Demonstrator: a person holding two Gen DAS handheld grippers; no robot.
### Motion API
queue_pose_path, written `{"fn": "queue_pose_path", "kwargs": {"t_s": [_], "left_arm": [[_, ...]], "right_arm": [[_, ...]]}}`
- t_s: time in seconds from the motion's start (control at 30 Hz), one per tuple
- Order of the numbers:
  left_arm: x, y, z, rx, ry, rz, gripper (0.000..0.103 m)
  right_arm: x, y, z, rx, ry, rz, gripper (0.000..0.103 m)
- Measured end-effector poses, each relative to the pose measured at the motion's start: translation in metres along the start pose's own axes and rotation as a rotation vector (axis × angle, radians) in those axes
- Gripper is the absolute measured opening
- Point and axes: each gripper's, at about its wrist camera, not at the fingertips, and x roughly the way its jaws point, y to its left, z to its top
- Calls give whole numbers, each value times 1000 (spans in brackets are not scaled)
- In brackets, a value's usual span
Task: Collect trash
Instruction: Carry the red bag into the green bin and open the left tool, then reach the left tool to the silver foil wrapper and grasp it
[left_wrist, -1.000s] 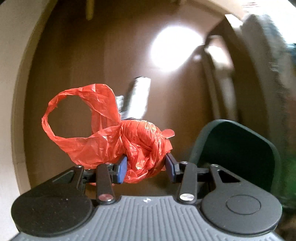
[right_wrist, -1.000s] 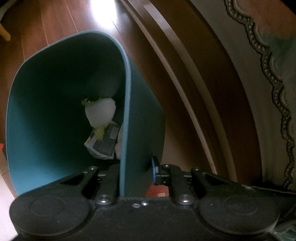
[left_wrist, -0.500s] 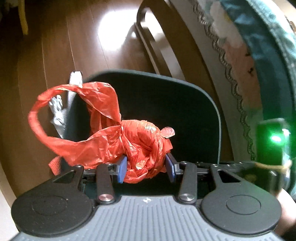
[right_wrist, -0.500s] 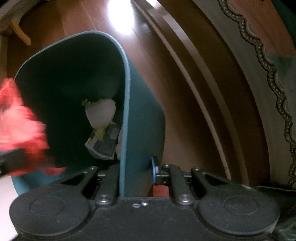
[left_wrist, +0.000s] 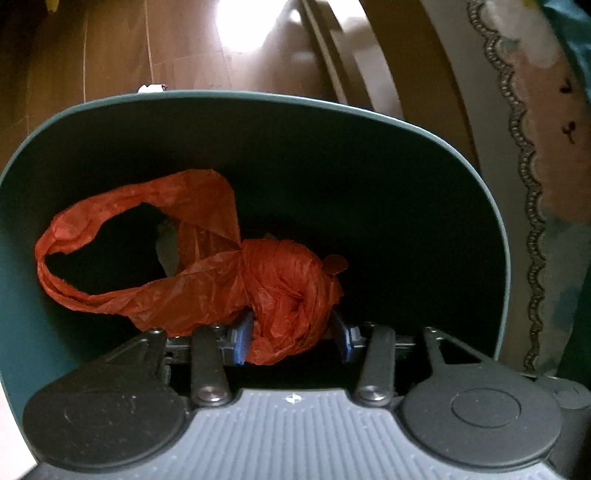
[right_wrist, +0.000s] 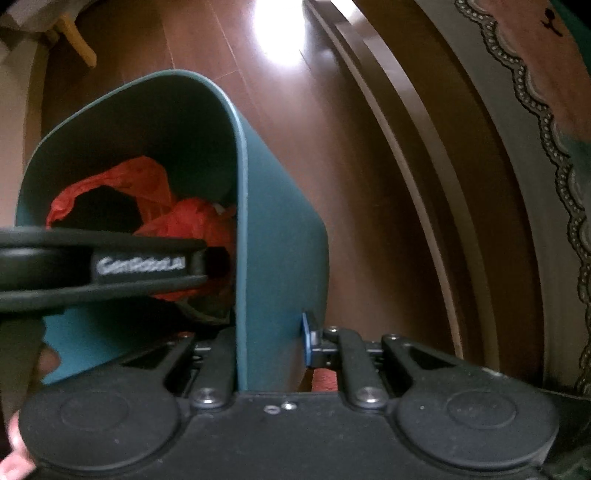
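Red plastic bag (left_wrist: 288, 295), knotted into a tight ball with one loose loop trailing left, held inside the mouth of the teal bin (left_wrist: 258, 107). Knot pinched between the blue pads (left_wrist: 242, 338) of the left gripper (left_wrist: 291, 339), closed on it about halfway. Loop hanging free, near the bin's left wall but apparently not touching it.

Bin wall clamped at the rim by the right gripper (right_wrist: 269, 343): one finger inside, one outside, closed onto the wall. Bin tilted toward the cameras. Pale scraps dimly visible behind the bag, deep in the bin; identity unclear. From the right wrist view, red bag (right_wrist: 177, 221) confirmed below rim level, with the left gripper body crossing the opening.

Wooden floor (right_wrist: 332, 147) beneath, a small white scrap (left_wrist: 149, 88) lying just beyond the far rim, patterned cloth with scalloped trim (left_wrist: 524, 147) to the right.

Step in hand, as judged: release into the bin. Recommended: hold the bin steady, open the left gripper fully with the whole loop inside the rim, then withdraw straight back to avoid snagging the loop on a pad.
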Motion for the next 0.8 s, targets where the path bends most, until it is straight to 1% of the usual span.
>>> {"fn": "queue_pose_path", "kwargs": {"t_s": [0.1, 0.17, 0.2, 0.27, 0.4, 0.53, 0.63, 0.67, 0.7, 0.8], "left_arm": [[3, -1, 2, -7, 2, 6, 48], [4, -2, 4, -7, 6, 7, 62], [2, -2, 5, -5, 1, -1, 63], [-3, -2, 6, 1, -13, -10, 63], [-19, 3, 3, -1, -45, -59, 65], [-47, 8, -5, 21, -117, -84, 65], [-74, 25, -10, 4, -172, -102, 65], [-82, 35, -12, -10, -193, -99, 65], [-87, 44, -13, -24, -207, -86, 65], [-91, 83, -12, -90, -235, -27, 65]], "right_arm": [[4, -5, 1, -12, 4, -7, 12], [4, -8, 4, -7, 5, -11, 12], [5, -12, 6, -7, 5, -14, 12], [8, -15, 9, -9, 6, -20, 13], [16, -22, 15, -8, 9, -39, 13], [24, -31, 25, 1, 5, -59, 13], [34, -37, 30, 14, 5, -72, 13], [36, -39, 33, 18, 6, -76, 13], [36, -34, 36, 20, 5, -81, 13], [38, -30, 48, 27, -1, -95, 13]]}}
